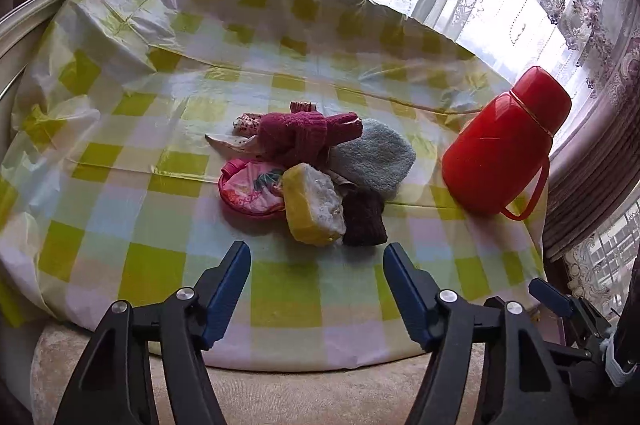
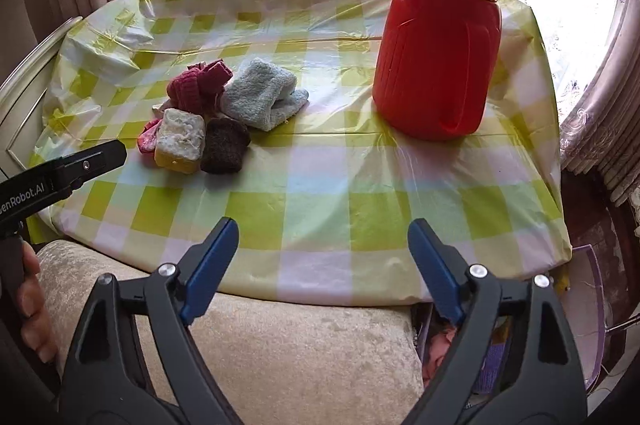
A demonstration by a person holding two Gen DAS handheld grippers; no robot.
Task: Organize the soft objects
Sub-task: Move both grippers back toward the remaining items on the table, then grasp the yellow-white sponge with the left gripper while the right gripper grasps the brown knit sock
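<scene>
Left gripper (image 1: 316, 257) low in the frame, fingers spread and holding nothing, right gripper (image 2: 323, 233) likewise spread, pile of soft objects (image 1: 312, 169) at frame centre on the checked tablecloth (image 1: 160, 129) — yellow sponge (image 1: 314, 203) nearest, red thermos (image 1: 504, 145) upright at right.

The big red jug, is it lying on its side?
No, the red jug stands upright on the checked tablecloth, its cap on top, apart from the pile of soft things.
</scene>
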